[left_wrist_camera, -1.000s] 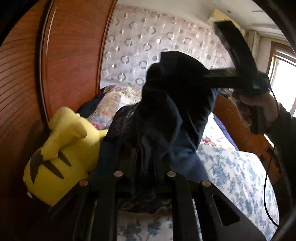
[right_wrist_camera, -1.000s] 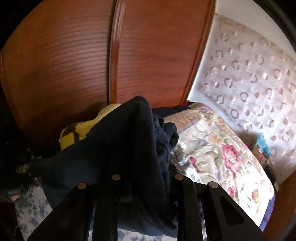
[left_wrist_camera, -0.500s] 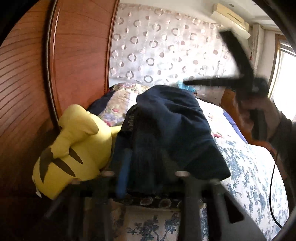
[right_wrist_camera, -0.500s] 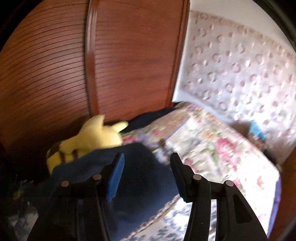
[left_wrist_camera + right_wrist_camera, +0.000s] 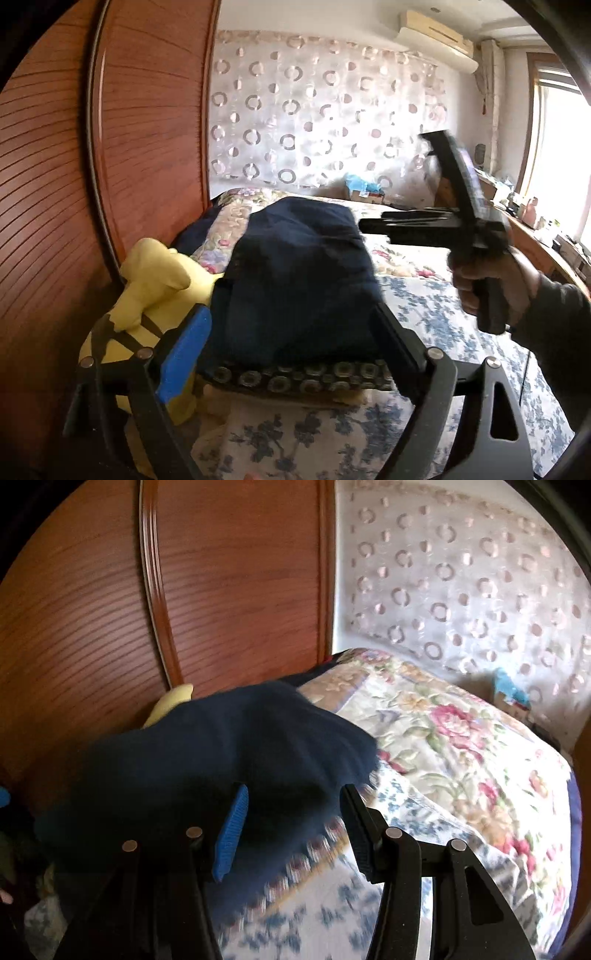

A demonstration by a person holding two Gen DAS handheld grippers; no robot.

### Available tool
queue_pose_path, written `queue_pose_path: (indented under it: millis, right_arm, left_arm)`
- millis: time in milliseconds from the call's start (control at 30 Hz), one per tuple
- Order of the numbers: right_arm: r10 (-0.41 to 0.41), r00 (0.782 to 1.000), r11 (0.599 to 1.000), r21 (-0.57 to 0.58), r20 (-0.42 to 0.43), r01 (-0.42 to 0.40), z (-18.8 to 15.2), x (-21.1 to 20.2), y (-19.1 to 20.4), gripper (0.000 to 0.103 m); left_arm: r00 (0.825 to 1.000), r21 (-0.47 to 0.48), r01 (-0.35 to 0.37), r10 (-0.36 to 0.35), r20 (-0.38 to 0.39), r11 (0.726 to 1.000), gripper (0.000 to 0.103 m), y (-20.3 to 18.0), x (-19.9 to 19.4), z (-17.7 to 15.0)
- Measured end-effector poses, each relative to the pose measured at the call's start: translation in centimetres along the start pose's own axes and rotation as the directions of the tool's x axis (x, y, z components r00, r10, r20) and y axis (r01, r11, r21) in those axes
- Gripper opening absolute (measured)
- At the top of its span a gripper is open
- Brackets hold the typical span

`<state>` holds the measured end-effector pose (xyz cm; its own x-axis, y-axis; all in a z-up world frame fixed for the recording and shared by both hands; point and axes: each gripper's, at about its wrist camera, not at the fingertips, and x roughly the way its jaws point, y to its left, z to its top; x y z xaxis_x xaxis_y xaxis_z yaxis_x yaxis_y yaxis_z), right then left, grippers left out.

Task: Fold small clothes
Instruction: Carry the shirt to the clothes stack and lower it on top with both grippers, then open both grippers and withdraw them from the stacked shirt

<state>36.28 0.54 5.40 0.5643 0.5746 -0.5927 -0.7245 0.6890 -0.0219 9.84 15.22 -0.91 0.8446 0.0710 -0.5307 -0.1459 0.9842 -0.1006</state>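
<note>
The left hand-held gripper (image 5: 291, 343) stood with its fingers spread wide, a blue pad (image 5: 184, 358) on one, and the folded navy garment (image 5: 295, 277) lay on the bed (image 5: 443, 317) between and beyond them, its patterned band (image 5: 295, 376) nearest the camera. A yellow plush toy (image 5: 147, 288) sat just left of the garment, against the wooden headboard (image 5: 110, 147). To the right, a hand (image 5: 491, 284) held the right hand-held gripper (image 5: 369, 227) above the bed, its blurred tips close to the garment's far edge; contact could not be told.
</note>
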Motion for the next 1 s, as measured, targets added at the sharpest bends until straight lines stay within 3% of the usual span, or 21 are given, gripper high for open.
queue_pose_path:
  millis: [300, 600, 1000]
  right_arm:
    - [-0.102, 0.988, 0.995, 0.035, 0.115, 0.098, -9.1, -13.7, 3.1, 0.056]
    - [-0.229, 0.962, 0.963, 0.182, 0.151, 0.200, -17.9, -25.4, 6.4, 0.082]
    - [-0.409, 0.887, 0.886, 0.327, 0.213, 0.330, -23.3, -34.9, 13.2, 0.084]
  left_arm:
    - [0.998, 0.078, 0.056, -0.058, 0.025, 0.995, 0.088, -5.6, -2.0, -0.3]
    - [0.990, 0.142, 0.134, -0.140, 0.032, 0.981, 0.088, -11.3, -3.8, -1.1]
    - [0.986, 0.191, 0.136, -0.152, 0.072, 0.972, 0.088, -16.1, -7.6, -1.1]
